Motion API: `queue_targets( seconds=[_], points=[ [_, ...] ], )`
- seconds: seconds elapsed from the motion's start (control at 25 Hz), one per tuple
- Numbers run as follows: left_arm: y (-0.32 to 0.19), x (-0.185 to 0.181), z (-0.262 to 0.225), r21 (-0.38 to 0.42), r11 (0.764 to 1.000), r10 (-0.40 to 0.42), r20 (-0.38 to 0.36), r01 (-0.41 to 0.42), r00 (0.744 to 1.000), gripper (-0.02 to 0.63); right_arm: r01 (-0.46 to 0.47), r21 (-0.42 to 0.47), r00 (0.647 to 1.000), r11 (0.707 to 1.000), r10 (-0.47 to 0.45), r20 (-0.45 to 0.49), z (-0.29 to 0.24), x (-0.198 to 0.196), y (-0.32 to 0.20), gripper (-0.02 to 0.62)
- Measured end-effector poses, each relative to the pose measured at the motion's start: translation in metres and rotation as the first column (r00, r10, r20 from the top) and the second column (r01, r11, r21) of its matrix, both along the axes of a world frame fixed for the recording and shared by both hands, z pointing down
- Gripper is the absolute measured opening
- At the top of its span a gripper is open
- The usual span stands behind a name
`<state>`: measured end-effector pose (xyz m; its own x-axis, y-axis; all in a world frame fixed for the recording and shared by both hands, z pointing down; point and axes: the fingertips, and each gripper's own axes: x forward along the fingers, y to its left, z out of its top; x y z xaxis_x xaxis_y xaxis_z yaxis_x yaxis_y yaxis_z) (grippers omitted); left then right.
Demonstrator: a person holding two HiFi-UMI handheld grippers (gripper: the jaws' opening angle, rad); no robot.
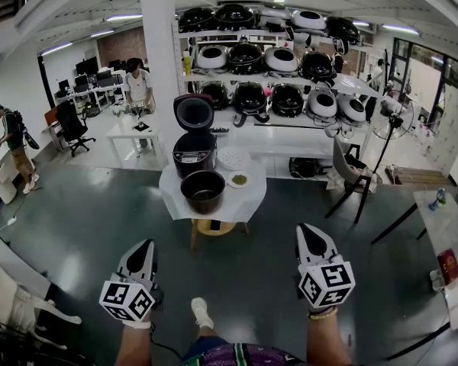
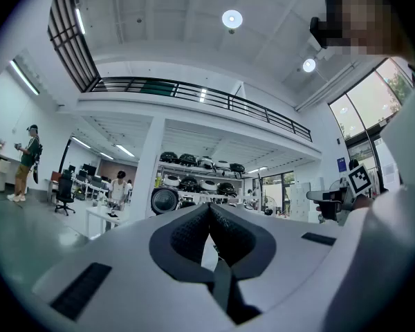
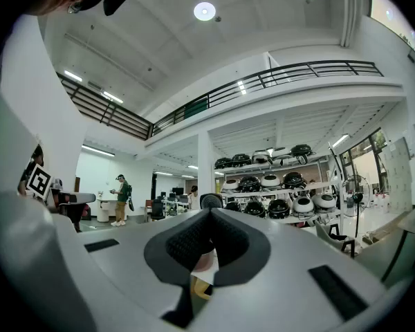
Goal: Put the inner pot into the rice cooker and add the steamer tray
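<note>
We are standing well back from the small white-draped surface [image 1: 248, 204], holding the left tongs [image 1: 143, 244] and the right tongs [image 1: 304, 229] level, each pair pressed together on nothing, which we are judging to be a ready pose before any reach. The inner pot [image 1: 203, 191] is sitting at the surface's near edge, just in front of the rice cooker [image 1: 194, 152], whose lid is standing open to receive it, and the white steamer tray [image 1: 233, 158] is lying beside the cooker, likely to go in last. Behind, shelves [image 1: 267, 78] are carrying rows of cookers in a bright hall with a glossy dark floor [image 1: 99, 219].
</note>
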<state>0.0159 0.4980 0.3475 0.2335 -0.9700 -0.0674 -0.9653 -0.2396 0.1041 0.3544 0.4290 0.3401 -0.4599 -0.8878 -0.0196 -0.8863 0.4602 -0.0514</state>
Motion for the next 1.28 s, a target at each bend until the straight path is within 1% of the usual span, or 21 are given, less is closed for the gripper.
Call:
queue_targets(
  seconds=[0.16,0.52,0.64,0.72,0.88,1.08,1.28],
  points=[
    [0.0,-0.001,0.002,-0.011,1.0,0.001,-0.005,-0.001,1.0,0.021,0.004,-0.01,1.0,1.0,-0.004,-0.008,0.002,-0.003,0.0,0.003],
    [0.001,-0.001,0.003,-0.016,1.0,0.003,-0.005,-0.003,1.0,0.021,0.011,0.001,1.0,1.0,-0.011,-0.018,-0.003,-0.004,0.002,0.003],
    [0.0,-0.001,0.004,-0.018,1.0,0.005,-0.006,-0.005,1.0,0.021,0.005,-0.01,0.999,1.0,-0.005,-0.039,-0.002,-0.004,0.002,0.004],
    [-0.002,-0.001,0.006,-0.021,1.0,0.006,-0.005,-0.006,1.0,0.021,0.012,-0.011,0.998,1.0,-0.013,-0.055,0.0,-0.006,0.003,0.005],
    [-0.006,-0.002,0.006,-0.023,1.0,0.009,-0.003,-0.009,1.0,0.021,0.037,0.001,0.998,0.999,-0.037,-0.043,-0.002,-0.014,0.003,0.005],
    [-0.014,-0.014,0.007,-0.032,0.999,0.005,-0.001,-0.005,1.0,0.021,0.054,-0.008,0.998,0.999,-0.054,-0.043,-0.003,-0.029,-0.007,0.005],
    [-0.036,-0.031,0.017,-0.049,0.999,-0.006,-0.012,0.006,1.0,0.021,0.056,-0.021,0.998,0.998,-0.057,-0.028,0.003,-0.042,-0.03,0.005]
  ],
)
